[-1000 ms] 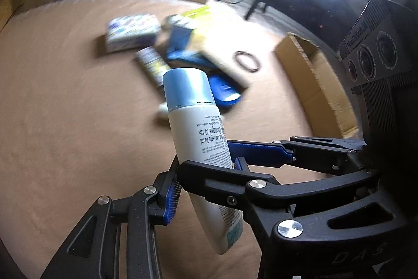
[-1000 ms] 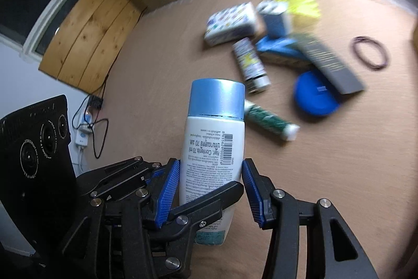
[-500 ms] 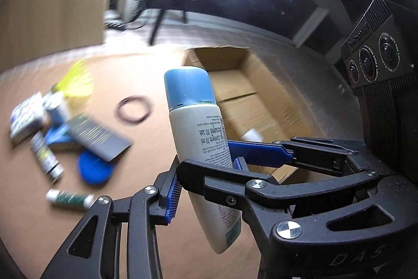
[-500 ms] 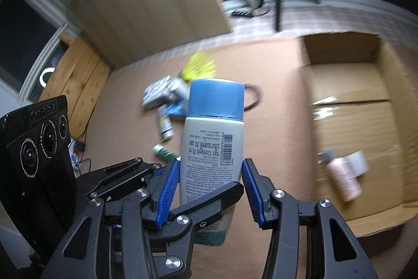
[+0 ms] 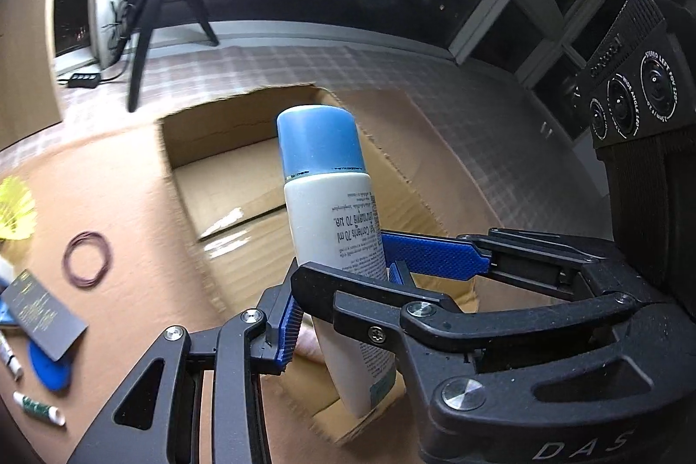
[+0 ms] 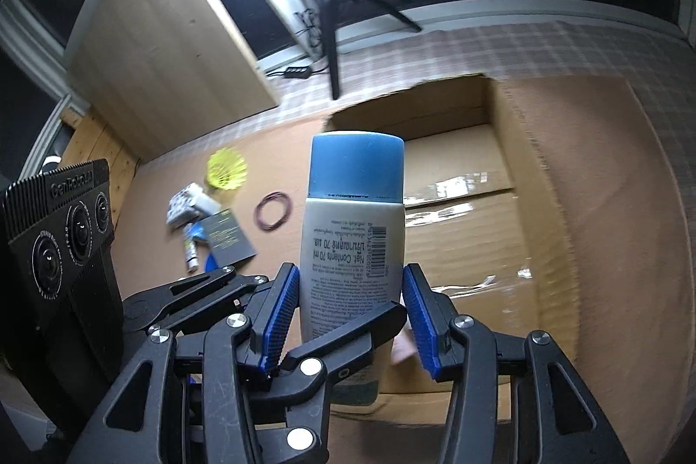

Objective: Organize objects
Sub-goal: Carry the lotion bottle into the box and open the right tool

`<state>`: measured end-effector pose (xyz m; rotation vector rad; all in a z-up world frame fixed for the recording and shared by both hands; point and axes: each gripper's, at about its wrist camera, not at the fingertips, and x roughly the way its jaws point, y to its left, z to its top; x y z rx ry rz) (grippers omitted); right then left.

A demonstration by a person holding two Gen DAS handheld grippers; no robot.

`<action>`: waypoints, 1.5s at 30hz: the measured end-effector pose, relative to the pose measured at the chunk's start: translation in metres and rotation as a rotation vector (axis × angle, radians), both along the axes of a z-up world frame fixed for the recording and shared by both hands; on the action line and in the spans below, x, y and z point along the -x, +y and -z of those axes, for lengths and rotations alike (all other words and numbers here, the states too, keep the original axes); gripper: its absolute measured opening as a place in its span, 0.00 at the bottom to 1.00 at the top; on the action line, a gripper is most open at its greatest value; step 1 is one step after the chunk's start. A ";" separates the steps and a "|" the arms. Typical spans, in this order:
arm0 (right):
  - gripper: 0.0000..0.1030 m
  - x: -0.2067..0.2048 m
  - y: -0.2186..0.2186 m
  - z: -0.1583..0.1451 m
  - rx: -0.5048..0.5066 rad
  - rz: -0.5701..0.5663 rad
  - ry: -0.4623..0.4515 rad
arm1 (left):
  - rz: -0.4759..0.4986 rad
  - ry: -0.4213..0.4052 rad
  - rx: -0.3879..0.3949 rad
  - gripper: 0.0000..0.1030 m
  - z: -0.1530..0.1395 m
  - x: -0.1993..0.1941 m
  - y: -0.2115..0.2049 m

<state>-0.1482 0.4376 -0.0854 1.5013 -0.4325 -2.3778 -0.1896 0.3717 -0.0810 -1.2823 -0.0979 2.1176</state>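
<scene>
A white bottle with a blue cap is held upright in the air by both grippers. My left gripper is shut on it low on the body, and so is my right gripper, whose blue pads press its two sides. Each gripper's fingers cross in front of the other's view. The bottle hangs over the near part of an open cardboard box that lies on the brown floor. The bottle's base is hidden behind the fingers.
Left of the box lie a dark rubber band, a dark card, a blue disc, a small tube, a yellow shuttlecock and a small printed pack. A tripod stands behind the box.
Both grippers have carried the bottle to the right, away from the pile of small items, until it hangs over the cardboard box. The grip on the bottle looks the same.
</scene>
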 end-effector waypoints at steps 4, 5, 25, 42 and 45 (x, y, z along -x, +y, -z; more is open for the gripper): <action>0.44 0.003 0.015 0.009 -0.001 0.011 -0.014 | 0.010 -0.017 0.007 0.40 0.008 0.004 0.018; 0.44 0.003 0.018 0.011 0.001 0.014 -0.017 | 0.013 -0.020 0.009 0.40 0.010 0.004 0.021; 0.61 0.001 0.020 0.009 -0.067 0.102 0.010 | -0.022 -0.004 0.056 0.73 0.006 0.004 -0.015; 0.61 0.001 -0.058 -0.009 -0.027 -0.006 0.059 | -0.178 0.011 0.083 0.73 -0.004 -0.022 -0.150; 0.60 0.007 -0.081 -0.007 -0.021 -0.056 0.053 | -0.219 0.001 0.098 0.73 0.000 -0.030 -0.183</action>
